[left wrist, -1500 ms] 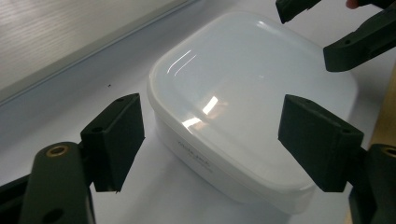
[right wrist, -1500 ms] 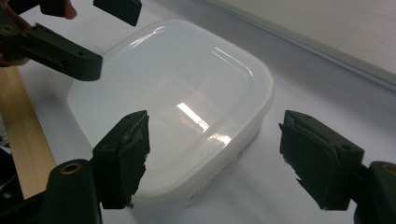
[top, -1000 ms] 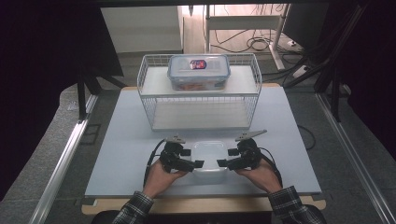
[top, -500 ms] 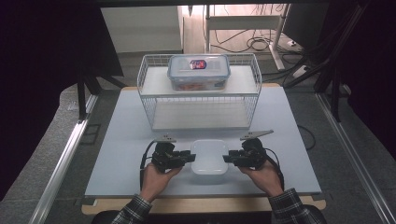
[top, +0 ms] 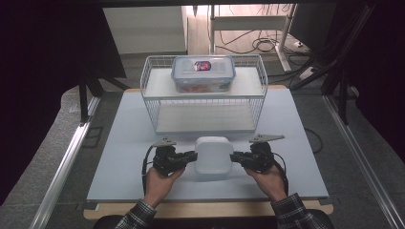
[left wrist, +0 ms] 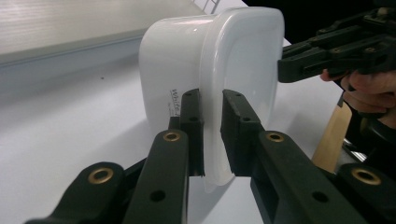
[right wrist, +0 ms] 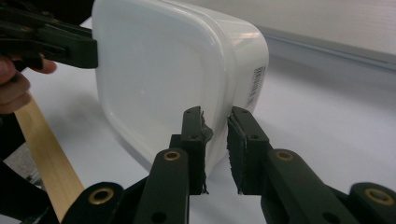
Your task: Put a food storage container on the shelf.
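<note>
One white rounded-square plastic container [top: 213, 157], tipped so its broad face shows from above, sits at the near middle of the pale table [top: 119, 143]. Left gripper [top: 190, 157] and right gripper [top: 235, 158] have just been closing; each now pinches its rim. One wire rack [top: 153, 102] behind carries one clear lidded box [top: 203, 74], apparently holding food.

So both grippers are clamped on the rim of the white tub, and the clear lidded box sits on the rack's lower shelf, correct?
Not quite: the clear lidded box sits on the wire rack's upper shelf, as the high view shows. The left gripper and right gripper do clamp the white tub's rim.
</note>
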Action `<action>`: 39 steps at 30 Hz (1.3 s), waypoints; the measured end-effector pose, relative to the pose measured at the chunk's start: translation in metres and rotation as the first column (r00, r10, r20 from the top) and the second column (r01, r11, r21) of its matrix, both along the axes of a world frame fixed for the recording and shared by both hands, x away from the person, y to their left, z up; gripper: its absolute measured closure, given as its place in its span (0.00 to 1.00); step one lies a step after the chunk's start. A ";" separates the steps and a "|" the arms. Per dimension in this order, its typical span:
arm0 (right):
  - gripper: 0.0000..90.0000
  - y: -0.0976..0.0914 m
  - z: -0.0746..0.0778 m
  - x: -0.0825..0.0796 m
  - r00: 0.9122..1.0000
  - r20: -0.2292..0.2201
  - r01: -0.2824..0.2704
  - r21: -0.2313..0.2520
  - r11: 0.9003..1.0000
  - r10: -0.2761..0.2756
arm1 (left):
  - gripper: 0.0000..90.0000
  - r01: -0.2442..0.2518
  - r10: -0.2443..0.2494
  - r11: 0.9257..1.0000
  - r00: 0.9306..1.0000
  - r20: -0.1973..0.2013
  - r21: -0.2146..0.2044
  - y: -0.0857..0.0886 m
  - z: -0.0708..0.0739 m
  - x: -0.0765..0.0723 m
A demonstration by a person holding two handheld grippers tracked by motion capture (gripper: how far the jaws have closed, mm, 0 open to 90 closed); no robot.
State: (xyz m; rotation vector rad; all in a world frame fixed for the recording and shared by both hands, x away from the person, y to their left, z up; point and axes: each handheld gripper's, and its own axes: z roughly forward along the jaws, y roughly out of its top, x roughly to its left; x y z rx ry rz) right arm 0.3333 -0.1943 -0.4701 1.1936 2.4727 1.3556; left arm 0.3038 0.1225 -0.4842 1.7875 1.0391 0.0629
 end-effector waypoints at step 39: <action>0.87 0.021 0.100 0.023 0.978 0.208 -0.047 0.126 0.991 0.020 | 0.87 -0.072 0.071 0.997 0.974 0.215 -0.005 0.024 0.104 0.019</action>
